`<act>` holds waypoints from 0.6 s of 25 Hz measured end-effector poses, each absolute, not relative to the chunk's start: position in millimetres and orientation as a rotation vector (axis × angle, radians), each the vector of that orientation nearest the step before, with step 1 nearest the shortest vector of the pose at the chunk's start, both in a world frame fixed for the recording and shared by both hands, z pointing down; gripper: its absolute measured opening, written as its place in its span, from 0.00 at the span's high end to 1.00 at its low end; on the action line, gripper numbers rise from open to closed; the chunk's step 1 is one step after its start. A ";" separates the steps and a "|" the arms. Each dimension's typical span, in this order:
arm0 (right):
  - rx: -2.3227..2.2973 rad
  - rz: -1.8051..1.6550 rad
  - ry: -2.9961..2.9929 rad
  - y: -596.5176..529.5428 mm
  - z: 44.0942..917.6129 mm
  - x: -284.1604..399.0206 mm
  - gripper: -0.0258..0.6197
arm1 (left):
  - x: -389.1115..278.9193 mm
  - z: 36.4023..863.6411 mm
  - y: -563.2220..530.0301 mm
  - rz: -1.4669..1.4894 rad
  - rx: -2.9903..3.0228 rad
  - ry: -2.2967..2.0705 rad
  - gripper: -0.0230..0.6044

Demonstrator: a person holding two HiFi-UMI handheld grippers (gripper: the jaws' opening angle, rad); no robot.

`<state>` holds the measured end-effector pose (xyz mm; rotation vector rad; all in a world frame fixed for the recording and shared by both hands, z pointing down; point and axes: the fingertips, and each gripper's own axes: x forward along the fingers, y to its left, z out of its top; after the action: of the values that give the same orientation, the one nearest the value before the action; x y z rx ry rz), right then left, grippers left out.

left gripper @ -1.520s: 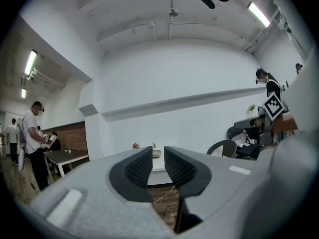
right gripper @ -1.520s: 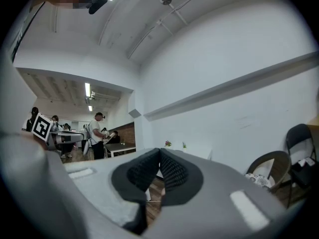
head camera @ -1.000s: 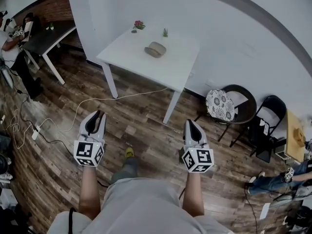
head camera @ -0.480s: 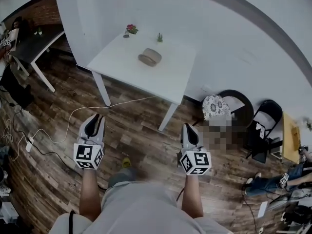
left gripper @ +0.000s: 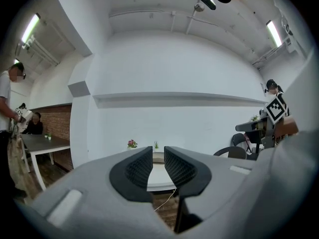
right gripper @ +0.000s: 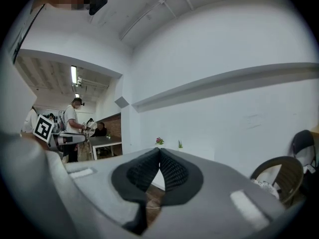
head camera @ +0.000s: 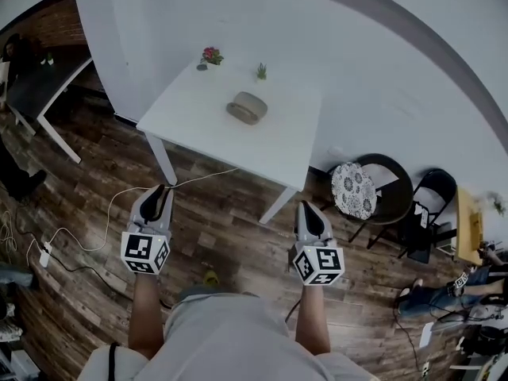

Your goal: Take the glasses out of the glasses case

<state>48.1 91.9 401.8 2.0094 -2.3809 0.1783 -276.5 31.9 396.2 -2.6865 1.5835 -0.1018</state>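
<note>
A beige glasses case point(head camera: 247, 107) lies closed on a white table point(head camera: 278, 137) against the wall, well ahead of both grippers. My left gripper point(head camera: 155, 199) is held over the wooden floor short of the table's left leg, its jaws a narrow gap apart with nothing between them. In the left gripper view the left gripper point(left gripper: 158, 151) frames the case point(left gripper: 158, 157) through that gap. My right gripper point(head camera: 306, 213) hangs near the table's right leg. In the right gripper view the right gripper point(right gripper: 159, 151) has its pads touching, empty.
A pink flower pot point(head camera: 211, 55) and a small green plant point(head camera: 261, 71) stand at the table's back edge. A white cable point(head camera: 119, 205) crosses the floor to a power strip point(head camera: 45, 254). Chairs point(head camera: 373, 185) stand right; a dark table point(head camera: 44, 94) and people stand left.
The white table with the case has drawn nearer and slid left in the head view. Both grippers keep the same pose and jaw state.
</note>
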 end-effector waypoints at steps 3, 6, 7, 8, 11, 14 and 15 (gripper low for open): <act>2.020 0.162 -2.379 77.7 398.3 34.7 0.96 | -285.2 396.8 11.1 -0.098 -2.705 1.565 0.86; 2.019 0.158 -2.374 63.7 397.7 28.0 0.96 | -288.2 398.1 -5.4 -0.097 -2.718 1.552 0.86; 2.021 0.160 -2.370 58.8 398.0 27.1 0.96 | -288.7 397.6 -10.6 -0.095 -2.721 1.550 0.86; 2.024 0.161 -2.365 54.6 398.4 26.7 0.96 | -288.7 397.2 -15.3 -0.093 -2.723 1.546 0.86; 2.038 0.158 -2.353 45.2 401.6 26.1 0.96 | -287.5 401.4 -25.9 -0.099 -2.732 1.523 0.86; 2.046 0.177 -2.357 31.4 407.2 24.4 0.96 | -289.5 406.9 -39.6 -0.107 -2.737 1.519 0.86; 2.048 0.184 -2.362 25.0 408.6 24.5 0.96 | -289.6 407.4 -45.8 -0.109 -2.737 1.520 0.86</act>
<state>24.5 25.0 408.6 2.0476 -2.3618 0.1838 -289.6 -45.8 407.4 -2.7366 1.5200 -0.1094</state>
